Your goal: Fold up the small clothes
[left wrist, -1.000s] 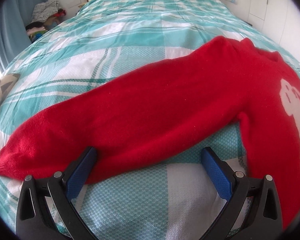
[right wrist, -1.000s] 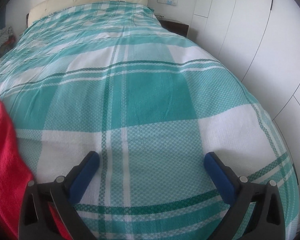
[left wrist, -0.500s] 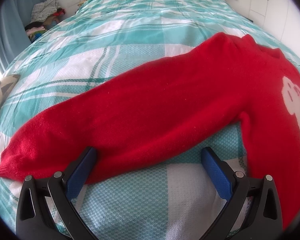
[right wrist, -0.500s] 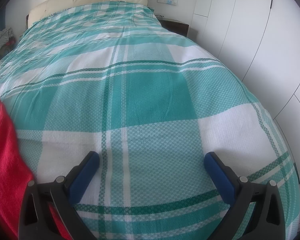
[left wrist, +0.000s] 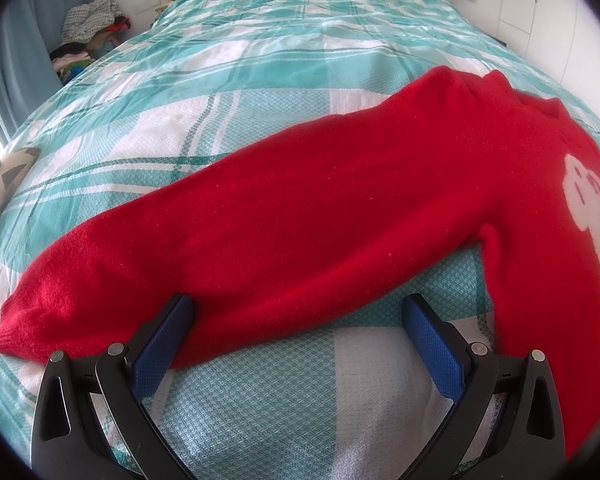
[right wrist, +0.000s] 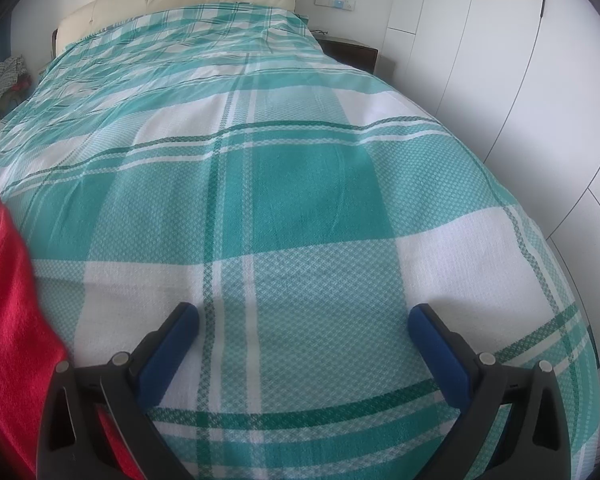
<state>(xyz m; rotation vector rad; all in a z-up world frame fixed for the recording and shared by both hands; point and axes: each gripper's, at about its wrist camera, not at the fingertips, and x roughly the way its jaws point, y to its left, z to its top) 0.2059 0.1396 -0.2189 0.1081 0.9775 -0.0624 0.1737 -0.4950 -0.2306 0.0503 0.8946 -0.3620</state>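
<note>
Clearly the biggest thing at risk is the teal-and-white checked woven bedspread, which runs under and far ahead of both tools: a pinch taken too deep would likely catch it along with the garment and drag it into the fold. Next, the red knitted long-sleeved sweater with a white motif lies flat on it, one sleeve stretched across just in front of the left gripper, whose blue-padded jaws stand wide apart, the left pad at the sleeve's near edge and nothing clamped. Thick soft knit may slip or bunch if only a thin edge is taken. The right gripper, jaws equally apart and empty, hovers over bare bedspread with the sweater's edge off to its left, so it could close on nothing. No containers show; a pile of clothes sits far ahead-left.
</note>
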